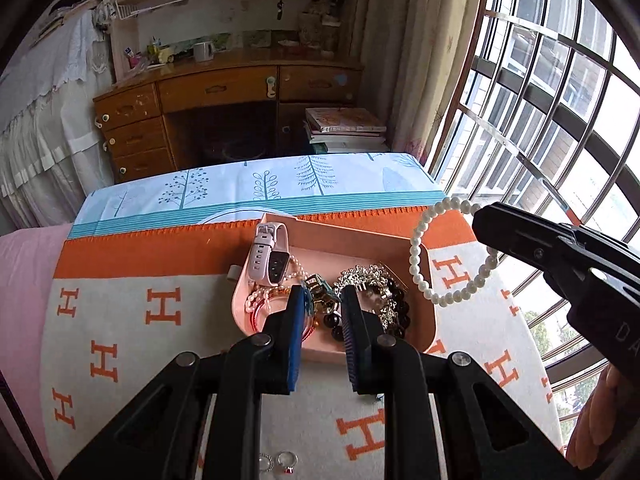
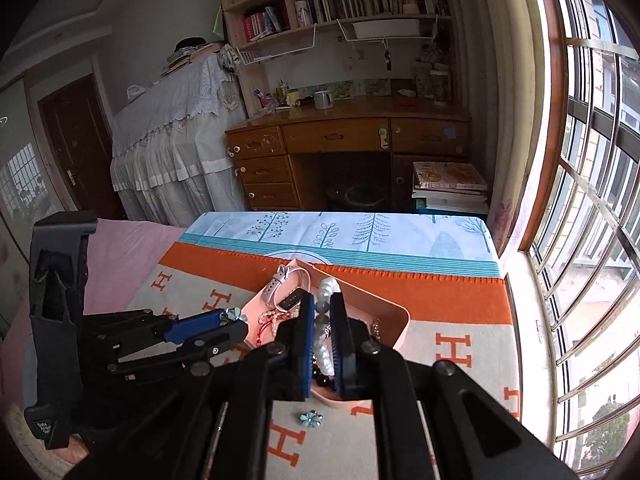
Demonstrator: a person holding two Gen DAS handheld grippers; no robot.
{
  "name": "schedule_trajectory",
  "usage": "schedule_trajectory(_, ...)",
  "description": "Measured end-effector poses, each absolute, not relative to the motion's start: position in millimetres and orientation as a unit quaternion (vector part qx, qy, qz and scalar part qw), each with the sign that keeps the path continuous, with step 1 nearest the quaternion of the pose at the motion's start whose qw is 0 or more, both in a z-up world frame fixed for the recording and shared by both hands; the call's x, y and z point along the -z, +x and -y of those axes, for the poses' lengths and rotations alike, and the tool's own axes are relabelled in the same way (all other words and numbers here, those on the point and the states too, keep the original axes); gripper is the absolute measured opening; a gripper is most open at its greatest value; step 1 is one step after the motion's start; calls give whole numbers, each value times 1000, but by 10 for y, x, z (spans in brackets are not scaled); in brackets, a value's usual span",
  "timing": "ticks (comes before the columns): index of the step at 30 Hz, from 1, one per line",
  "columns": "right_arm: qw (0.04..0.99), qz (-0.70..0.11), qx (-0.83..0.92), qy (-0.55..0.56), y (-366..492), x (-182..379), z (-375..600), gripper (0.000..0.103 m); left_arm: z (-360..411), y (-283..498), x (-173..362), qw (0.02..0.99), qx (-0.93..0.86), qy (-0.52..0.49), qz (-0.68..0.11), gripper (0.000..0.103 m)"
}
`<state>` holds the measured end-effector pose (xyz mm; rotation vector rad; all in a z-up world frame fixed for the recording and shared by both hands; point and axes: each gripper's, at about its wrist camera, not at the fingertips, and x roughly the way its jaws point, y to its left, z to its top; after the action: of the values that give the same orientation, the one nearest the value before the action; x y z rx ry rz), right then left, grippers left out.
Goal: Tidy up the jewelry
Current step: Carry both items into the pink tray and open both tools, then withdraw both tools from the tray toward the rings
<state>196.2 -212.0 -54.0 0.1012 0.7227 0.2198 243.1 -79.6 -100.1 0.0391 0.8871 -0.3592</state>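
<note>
Blanket (image 1: 160, 308), cream with orange H marks and an orange border, spread over the bed; everything listed rests on it or hangs above it.

Rings (image 1: 280, 462), two, silver-toned, one with a red stone, loose on the blanket at the near edge of my left wrist view.

Watch (image 1: 268, 258), pink strap, dark face, lying at the left end of the pink tray (image 1: 424, 320).

Bangles (image 1: 260, 308), thin, red and pink, with a strand of small pink beads, in the tray's near-left corner.

Left claw (image 1: 322, 300), mine, above the tray's middle. Its jaws are drawn close and pinch a small blue flower piece (image 2: 236, 314) at the tips; the right wrist view shows this best.

Silver cluster piece (image 1: 368, 276), sparkling, in the tray right of centre.

Dark bead bracelet (image 1: 396, 314), in the tray, just beside and partly under the silver piece.

Pearl bracelet (image 1: 440, 256), white, hanging in a full loop over the tray's right end, clear of the tray.

Right claw (image 1: 478, 216), mine, jaws pressed together on the top of the pearl bracelet; in its own view the beads run between the two pads (image 2: 308, 320).

Second blue flower piece (image 2: 311, 419), lying alone on the blanket, just in front of the tray.
</note>
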Motion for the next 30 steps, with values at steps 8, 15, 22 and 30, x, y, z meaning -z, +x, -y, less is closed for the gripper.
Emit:
schedule_trajectory(8, 915, -389, -85, 63, 2531, 760, 2075, 8, 958, 2763, 1527, 868, 160, 31, -468, 16)
schedule_trajectory(15, 903, -411, -104, 71, 2718, 913, 1926, 8, 732, 2697, 1433, 882, 159, 5, -443, 63)
schedule_trajectory(22, 881, -453, -106, 88, 2738, 1055, 1874, 9, 437, 2462, 1110, 905, 138, -23, -402, 79)
schedule_trajectory(30, 879, -456, -117, 82, 2387, 983, 1868, 14, 300, 2043, 904, 915, 125, -23, -383, 85)
